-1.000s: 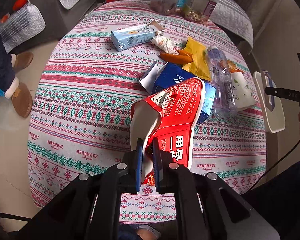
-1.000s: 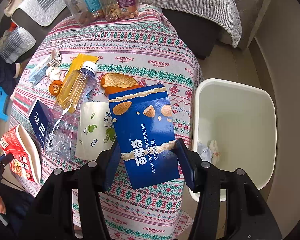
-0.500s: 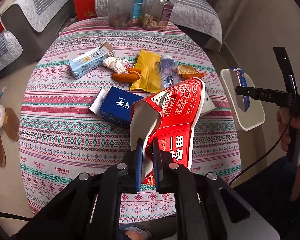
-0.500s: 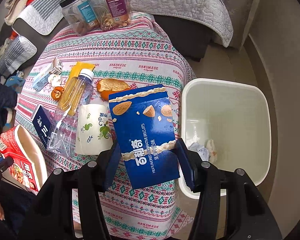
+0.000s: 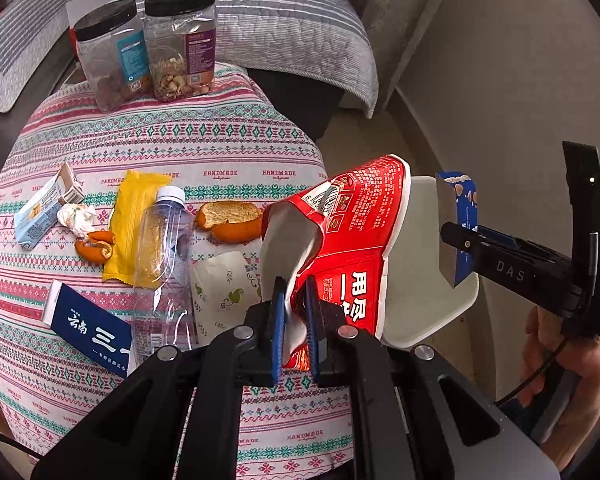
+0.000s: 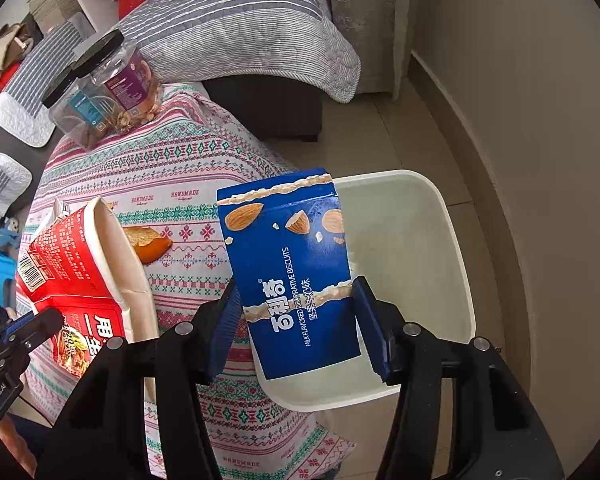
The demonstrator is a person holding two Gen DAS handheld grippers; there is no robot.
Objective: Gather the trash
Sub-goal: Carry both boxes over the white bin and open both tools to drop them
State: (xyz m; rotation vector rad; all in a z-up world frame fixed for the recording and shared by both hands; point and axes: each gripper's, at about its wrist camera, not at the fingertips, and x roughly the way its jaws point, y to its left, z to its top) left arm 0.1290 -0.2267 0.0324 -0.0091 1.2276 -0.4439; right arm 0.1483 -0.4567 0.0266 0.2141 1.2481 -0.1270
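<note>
From the left wrist we see our left tool [image 5: 294, 322] with its blue pads drawn narrow, pinching the crumpled rim of the red noodle cup [image 5: 352, 240], which hangs above the tabletop's [image 5: 220, 148] right edge and partly covers the white bin [image 5: 424, 280] standing just beside that edge; on the cloth lie a clear plastic bottle [image 5: 162, 264], a yellow wrapper [image 5: 134, 216], orange peel [image 5: 230, 220], a crumpled tissue [image 5: 76, 216], a small milk carton [image 5: 46, 210], a dark blue box [image 5: 90, 330] toward the near left edge and a white leaf-print paper cup [image 5: 222, 296], while two black-lidded jars [image 5: 144, 48] stand at the far edge, and over the bin our right tool [image 5: 464, 246] grips the blue biscuit box [image 5: 458, 220], a hand [image 5: 564, 372] holding its handle; from the right wrist we see the right tool [image 6: 296, 330] at a middling width, both pads pressed on the side edges of the biscuit box [image 6: 292, 264], held upright and slightly tilted above the bin's [image 6: 448, 248] near left corner, beside the tabletop's [image 6: 172, 172] right edge, with the noodle cup [image 6: 80, 268] in the left tool [image 6: 24, 328] over the near edge, a piece of peel [image 6: 150, 242] on the cloth beyond it and the jars [image 6: 100, 92] at the far edge
</note>
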